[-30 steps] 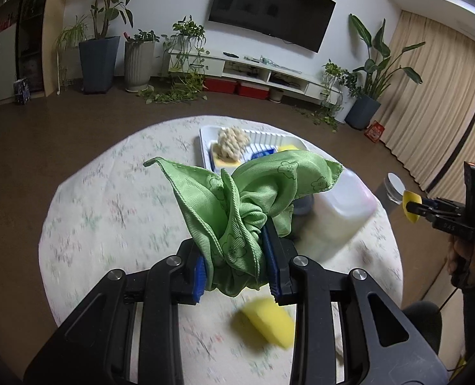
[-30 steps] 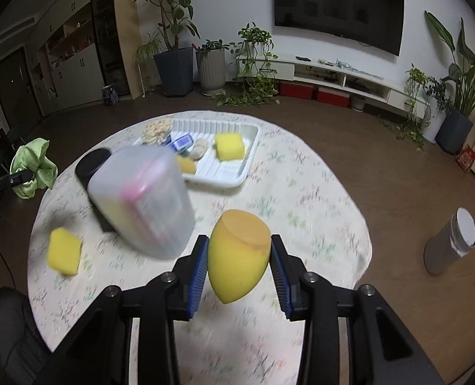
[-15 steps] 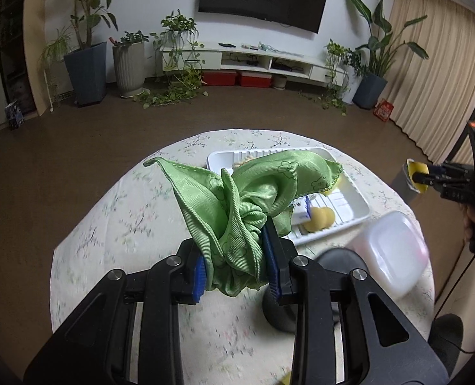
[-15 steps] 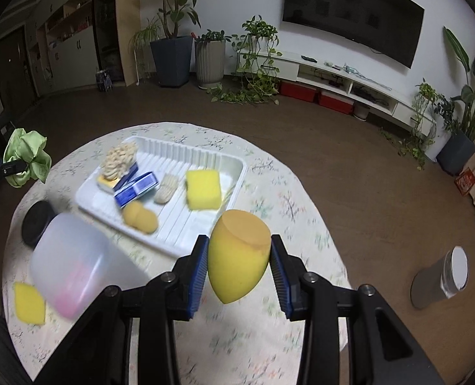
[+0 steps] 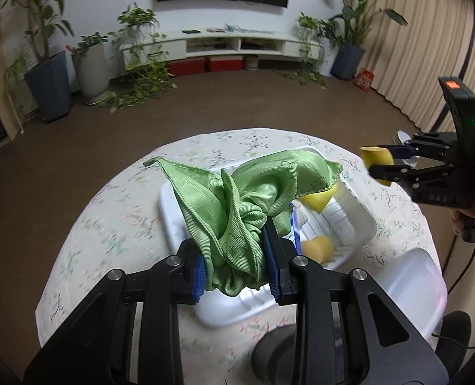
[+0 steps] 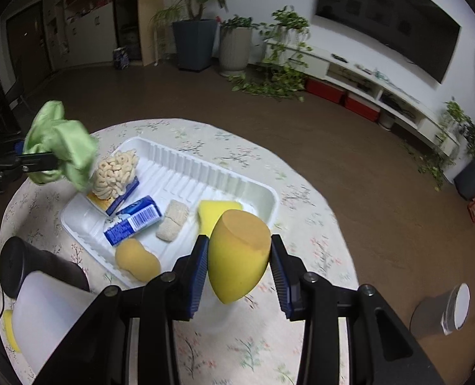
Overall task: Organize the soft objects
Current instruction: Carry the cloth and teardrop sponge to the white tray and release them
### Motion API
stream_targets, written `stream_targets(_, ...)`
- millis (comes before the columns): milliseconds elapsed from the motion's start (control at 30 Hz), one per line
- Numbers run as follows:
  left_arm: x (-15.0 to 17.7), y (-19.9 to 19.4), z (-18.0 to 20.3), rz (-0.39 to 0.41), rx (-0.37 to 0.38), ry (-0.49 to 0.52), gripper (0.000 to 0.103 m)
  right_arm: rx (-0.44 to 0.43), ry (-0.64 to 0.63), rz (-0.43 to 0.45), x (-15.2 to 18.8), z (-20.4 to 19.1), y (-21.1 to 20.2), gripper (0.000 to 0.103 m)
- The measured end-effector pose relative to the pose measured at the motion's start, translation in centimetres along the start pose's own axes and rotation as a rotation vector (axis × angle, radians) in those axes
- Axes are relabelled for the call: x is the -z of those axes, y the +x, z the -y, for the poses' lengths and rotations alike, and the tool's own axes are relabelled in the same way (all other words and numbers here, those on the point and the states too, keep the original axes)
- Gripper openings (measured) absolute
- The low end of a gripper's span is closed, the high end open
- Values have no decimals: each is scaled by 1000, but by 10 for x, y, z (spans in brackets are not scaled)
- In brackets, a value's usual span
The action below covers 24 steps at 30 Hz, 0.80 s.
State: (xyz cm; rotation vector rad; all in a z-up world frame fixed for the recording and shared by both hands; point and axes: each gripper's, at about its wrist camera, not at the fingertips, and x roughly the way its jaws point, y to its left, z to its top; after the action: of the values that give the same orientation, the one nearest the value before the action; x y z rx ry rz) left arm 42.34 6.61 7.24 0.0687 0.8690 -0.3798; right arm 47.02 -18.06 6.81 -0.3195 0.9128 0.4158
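Several soft items already in ribbed white plastic tray (image 6: 263, 192). Left gripper (image 5: 236, 269) clamping crumpled green cloth (image 5: 237, 199), right gripper (image 6: 239, 276) clamping yellow teardrop sponge (image 6: 237, 253); both above tray, unplaced.

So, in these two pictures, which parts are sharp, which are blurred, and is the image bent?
Left wrist view: the green cloth in the left gripper is sharp; the tablecloth is smeared. Right wrist view: the yellow sponge in the right gripper is sharp; the tablecloth print is soft at the near edge. Both views: fisheye curves the room and darkens the corners.
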Motion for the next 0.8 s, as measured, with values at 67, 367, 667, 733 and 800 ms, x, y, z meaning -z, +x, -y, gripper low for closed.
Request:
stream_targets(67,-5,11,5,-14,12,16,28,-19,-19,-14,-4,-6,8,40)
stream_targets(367,-17,55,23,-98,42,89,28,-137,-118,-125,-4,-29,52,41)
stream_targets(667,-18,78,42,-143,29,140,30,-166,-171,-179,3,-43,75,41)
stream_targets(733,-20,79,43,-144,23,141,31,-165,-178,-185,2,-45,80,41)
stream_targets(800,-23,81,43,-146,22,138,40,-158,-189,-193,2,-48,84,42)
